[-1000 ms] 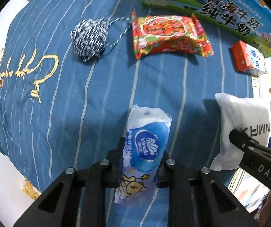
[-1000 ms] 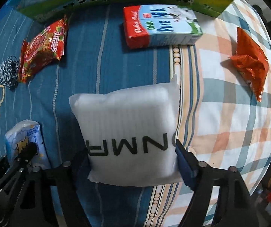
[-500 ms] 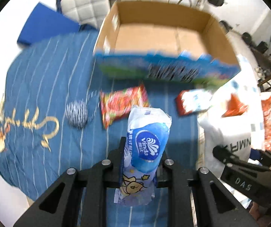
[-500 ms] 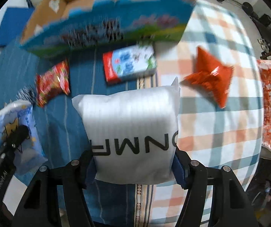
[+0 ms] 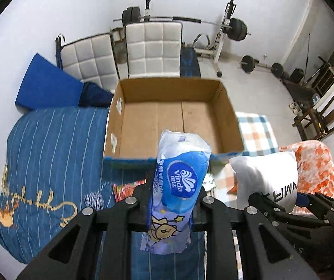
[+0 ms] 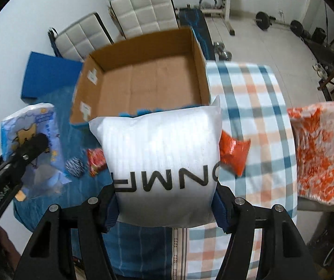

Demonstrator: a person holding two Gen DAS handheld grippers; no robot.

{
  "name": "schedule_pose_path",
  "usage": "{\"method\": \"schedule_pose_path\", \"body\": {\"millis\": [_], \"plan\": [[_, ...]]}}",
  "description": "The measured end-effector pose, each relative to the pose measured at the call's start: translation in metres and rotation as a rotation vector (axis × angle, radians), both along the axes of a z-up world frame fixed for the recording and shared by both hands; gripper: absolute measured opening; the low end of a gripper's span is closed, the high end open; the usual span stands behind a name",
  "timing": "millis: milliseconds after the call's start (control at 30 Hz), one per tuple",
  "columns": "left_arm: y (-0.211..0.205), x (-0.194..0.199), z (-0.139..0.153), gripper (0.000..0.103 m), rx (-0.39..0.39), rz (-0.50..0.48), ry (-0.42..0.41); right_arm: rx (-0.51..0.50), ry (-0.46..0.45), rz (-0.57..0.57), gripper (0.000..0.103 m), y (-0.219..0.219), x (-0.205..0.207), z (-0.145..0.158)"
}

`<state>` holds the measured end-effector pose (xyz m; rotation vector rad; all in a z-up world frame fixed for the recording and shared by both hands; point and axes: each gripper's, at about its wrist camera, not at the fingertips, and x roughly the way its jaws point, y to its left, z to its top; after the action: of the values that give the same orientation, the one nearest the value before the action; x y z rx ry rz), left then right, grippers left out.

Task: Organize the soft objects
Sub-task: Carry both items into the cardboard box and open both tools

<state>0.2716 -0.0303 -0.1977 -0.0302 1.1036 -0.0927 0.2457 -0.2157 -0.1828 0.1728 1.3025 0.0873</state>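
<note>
Gripping a crinkly plastic tissue pack (image 5: 177, 191) upright in the left gripper (image 5: 170, 206), jaws squeezing its lower half, its top rising well clear of them; pinching a puffy white foam pouch (image 6: 164, 163) across its bottom edge in the right gripper (image 6: 165, 206); hanging both above the striped blue quilt (image 5: 50, 144), near the open cardboard box (image 5: 173, 116) with its bare floor

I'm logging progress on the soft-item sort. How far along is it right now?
Nothing is packed: the cardboard box shows a bare floor. In hand: the left hand-held gripper clamps the tissue pack, the right hand-held gripper the white pillow, both raised near the box. Left: dropping both in; the yarn ball still lies on the bedding.
</note>
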Motion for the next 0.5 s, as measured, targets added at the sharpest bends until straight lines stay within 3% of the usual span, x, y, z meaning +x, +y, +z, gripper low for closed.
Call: {"method": "schedule_pose_path", "body": {"millis": [233, 500], "plan": [[0.005, 0.023, 0.029, 0.018, -0.023, -0.016, -0.06, 0.023, -0.066, 0.01, 0.068, 0.005, 0.031, 0.045], [0.013, 0.076, 0.027, 0.018, -0.044, -0.026, -0.061, 0.006, -0.079, 0.005, 0.068, 0.01, 0.09, 0.038]]}}
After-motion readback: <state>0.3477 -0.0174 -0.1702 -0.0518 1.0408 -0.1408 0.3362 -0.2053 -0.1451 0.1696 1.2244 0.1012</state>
